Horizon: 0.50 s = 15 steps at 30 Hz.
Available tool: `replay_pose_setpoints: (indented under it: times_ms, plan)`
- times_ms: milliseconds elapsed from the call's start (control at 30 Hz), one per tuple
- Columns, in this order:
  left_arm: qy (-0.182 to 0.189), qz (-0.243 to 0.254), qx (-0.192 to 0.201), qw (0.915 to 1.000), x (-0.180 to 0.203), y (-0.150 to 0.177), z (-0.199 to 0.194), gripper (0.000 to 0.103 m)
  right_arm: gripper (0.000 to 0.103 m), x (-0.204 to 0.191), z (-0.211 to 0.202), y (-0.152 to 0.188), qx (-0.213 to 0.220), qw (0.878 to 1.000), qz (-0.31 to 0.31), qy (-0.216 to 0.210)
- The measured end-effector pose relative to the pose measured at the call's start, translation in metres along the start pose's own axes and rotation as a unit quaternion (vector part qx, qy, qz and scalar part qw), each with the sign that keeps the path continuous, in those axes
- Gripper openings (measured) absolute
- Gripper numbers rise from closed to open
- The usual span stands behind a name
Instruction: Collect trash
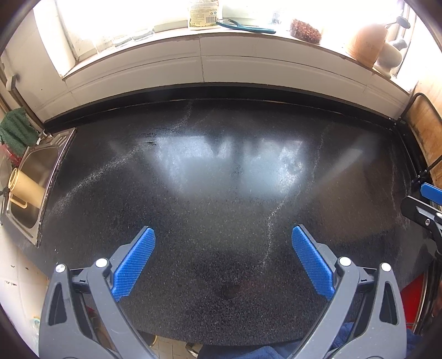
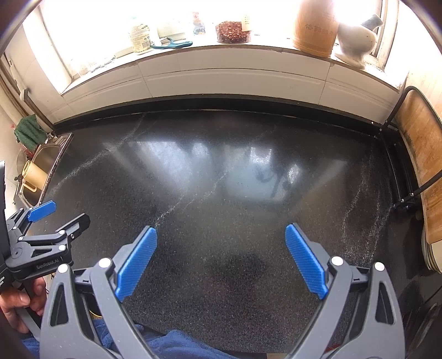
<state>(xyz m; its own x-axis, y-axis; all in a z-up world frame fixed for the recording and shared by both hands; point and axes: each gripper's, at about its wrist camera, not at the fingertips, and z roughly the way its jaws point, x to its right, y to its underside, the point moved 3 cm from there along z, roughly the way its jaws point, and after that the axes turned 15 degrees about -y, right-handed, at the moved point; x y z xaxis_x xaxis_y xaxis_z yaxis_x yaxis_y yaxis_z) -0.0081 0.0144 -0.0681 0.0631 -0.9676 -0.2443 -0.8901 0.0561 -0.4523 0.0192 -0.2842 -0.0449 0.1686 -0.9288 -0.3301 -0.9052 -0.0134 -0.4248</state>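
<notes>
Two grippers: both over the near edge of the bench, side by side, pointed at the window wall.
Left gripper (image 1: 223, 243): jaws wide apart, nothing between the blue pads; also seen from the right wrist view (image 2: 59, 214) at the left side, held by a hand (image 2: 19, 301).
Right gripper (image 2: 221, 243): jaws wide apart, nothing held; its tip shows at the right side of the left wrist view (image 1: 422, 204).
Bench (image 1: 221, 193): black speckled top, glare patch mid-surface, pale streaks of fine residue running across it.
Trash: cannot tell; no distinct piece made out on the bench top in either view.
Sink (image 1: 33, 171): steel, at the bench's left edge; a tan mug (image 1: 26, 190) lies on its side in it.
Green cloth (image 1: 15, 132): beyond the sink, far left corner.
Windowsill: labelled jar (image 1: 203, 13), teal-handled tool (image 1: 246, 27), dish of reddish bits (image 1: 305, 30), tan canister (image 1: 364, 44).
Cutting board (image 2: 420, 154): wooden, upright in a rack at the bench's right edge.
</notes>
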Motion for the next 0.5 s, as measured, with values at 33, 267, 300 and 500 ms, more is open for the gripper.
replay_pose_setpoints:
  times_ms: [33,267,300,500]
  plan:
    - [0.0,-0.001,-0.001,1.0,0.0001,0.0005,0.0,0.097,0.091,-0.0007,-0.0001,0.0007,-0.001,1.0,-0.001,-0.001]
    - [0.002,-0.003,-0.001,1.0,-0.0021,0.0055,-0.003,0.097,0.091,-0.0048,-0.0016,0.0047,-0.003,1.0,-0.005,-0.001]
    - [0.002,-0.004,-0.001,1.0,-0.002,0.0053,-0.003,0.097,0.091,-0.0055,-0.002,0.0056,-0.003,1.0,-0.005,0.0]
    - [0.003,-0.004,0.0,1.0,-0.0034,0.009,-0.0044,0.097,0.091,-0.0071,-0.0033,0.0085,-0.001,1.0,-0.005,0.001]
